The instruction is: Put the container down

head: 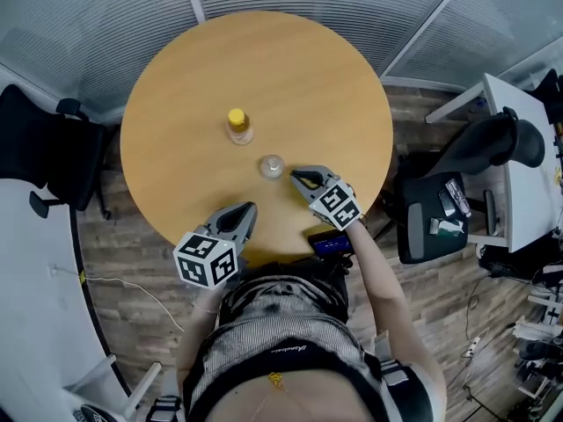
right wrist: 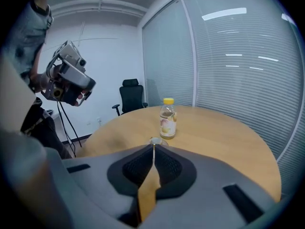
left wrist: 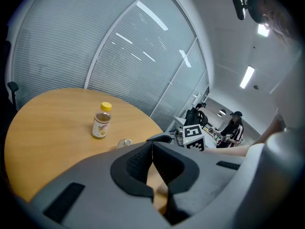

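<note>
Hovering beside the glass (head: 273, 166) on the counter (head: 290, 77), my right gripper (head: 296, 176), closed on nothing, needed to retreat without nudging it.

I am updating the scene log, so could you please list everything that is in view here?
table: one, round, light wood, centre
bottle: one, clear with yellow cap, upright mid-table
small container: one, clear, on the table just ahead of the right tool
office chairs: two, black, one left of the table, one right
desk: one, white, far right
device: one, dark with blue screen, by the table's near edge
left tool: grey, jaws together, empty
right tool: grey, jaws together, empty
</note>
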`<state>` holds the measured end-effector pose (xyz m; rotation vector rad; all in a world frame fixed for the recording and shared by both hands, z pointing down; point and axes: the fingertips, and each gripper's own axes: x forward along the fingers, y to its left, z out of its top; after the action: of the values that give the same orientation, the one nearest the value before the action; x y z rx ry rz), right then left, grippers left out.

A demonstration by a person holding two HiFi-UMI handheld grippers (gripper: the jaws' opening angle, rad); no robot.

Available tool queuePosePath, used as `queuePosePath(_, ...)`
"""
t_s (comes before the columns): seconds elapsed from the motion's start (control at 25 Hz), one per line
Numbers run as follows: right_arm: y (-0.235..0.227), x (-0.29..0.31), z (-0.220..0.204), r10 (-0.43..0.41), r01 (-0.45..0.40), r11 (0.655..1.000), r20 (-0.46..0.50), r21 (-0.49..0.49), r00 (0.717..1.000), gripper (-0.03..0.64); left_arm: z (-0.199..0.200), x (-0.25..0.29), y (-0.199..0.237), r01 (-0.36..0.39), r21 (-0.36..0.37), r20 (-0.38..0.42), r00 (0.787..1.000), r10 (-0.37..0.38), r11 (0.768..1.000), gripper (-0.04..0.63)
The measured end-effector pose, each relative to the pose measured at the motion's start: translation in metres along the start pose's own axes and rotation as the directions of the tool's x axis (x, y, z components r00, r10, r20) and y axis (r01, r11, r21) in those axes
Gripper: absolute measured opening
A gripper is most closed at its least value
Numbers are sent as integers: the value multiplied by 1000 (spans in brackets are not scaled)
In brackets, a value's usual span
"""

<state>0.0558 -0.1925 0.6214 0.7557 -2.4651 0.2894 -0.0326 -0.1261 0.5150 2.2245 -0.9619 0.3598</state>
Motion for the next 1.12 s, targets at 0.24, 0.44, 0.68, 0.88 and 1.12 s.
queuePosePath(0.24,23,-18,44,57,-56,998,98,-17,994,25,4,3,0,2,3,10,1000,-2,1000,21)
queuePosePath(0.44,42,-38,76,82,-82,997,184,-7,980,23,7,5,-3,24,12,12,1000,-24,1000,21)
queuePosePath(0.68,60,-63,113,81,-87,996,278,11,957,21,20,4,-12,48,55,44,998,-50,997,21)
queuePosePath(0.88,70,-80,137,77,-87,996,335,14,939,21,38,0,-25,63,122,96,993,-75,991,21)
queuePosePath(1.12,75,-96,156,52,-57,998,388,3,920,21,60,-12,-46,65,233,164,981,-105,970,21)
